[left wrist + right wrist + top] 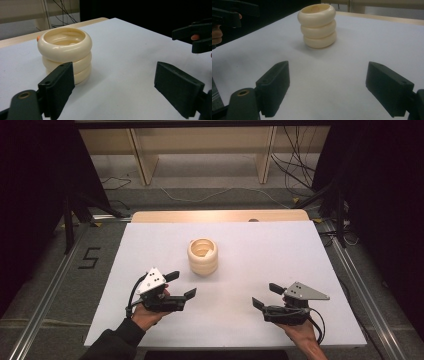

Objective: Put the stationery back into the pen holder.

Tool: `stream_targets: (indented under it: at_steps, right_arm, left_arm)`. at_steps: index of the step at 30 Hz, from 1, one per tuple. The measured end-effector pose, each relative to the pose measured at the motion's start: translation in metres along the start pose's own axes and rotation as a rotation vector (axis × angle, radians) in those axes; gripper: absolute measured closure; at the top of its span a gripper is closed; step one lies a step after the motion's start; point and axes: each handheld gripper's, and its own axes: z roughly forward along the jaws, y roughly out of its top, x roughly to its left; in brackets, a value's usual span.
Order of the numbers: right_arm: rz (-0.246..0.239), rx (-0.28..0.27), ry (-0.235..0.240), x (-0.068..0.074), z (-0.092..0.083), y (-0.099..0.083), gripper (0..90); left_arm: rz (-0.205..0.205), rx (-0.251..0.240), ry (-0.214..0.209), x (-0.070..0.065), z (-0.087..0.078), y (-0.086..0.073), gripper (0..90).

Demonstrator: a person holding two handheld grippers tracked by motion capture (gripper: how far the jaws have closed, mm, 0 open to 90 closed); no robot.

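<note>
The left gripper (181,284) is in the person's left hand (145,314). Its two black jaws are spread wide and there is nothing between them. It sits low over the white board (260,250), on the near left side of the stack of rings (203,255), a little apart from it. In the left gripper view the stack of rings (65,53) looks close, just past the left jaw.

The right gripper (267,295) is in the person's right hand (300,330). Its jaws are wide apart too and hold nothing. It is on the near right side of the stack of rings, farther away from it than the left gripper is. In the right gripper view the stack of rings (317,25) stands up ahead and a bit to the left.

The stack of rings is three fat cream rings, one on top of the other, standing straight up. It is near the middle of the white board. A strip of wood table (220,215) shows behind the stack, at the far edge of the board.
</note>
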Motion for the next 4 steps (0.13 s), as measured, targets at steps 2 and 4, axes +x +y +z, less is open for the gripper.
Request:
stream_targets:
  at_steps: [2, 4]
  right_arm:
    - [0.001, -0.002, 0.0, -0.0002, 0.0, -0.0001, 19.9]
    - [0.004, -0.002, 0.0, -0.0004, 0.0001, -0.0001, 19.9]
  left_arm:
    - [-0.002, 0.0, 0.001, 0.0004, 0.0001, -0.0001, 15.8]
    - [-0.002, 0.0, 0.003, 0.0007, 0.0003, -0.0002, 15.8]
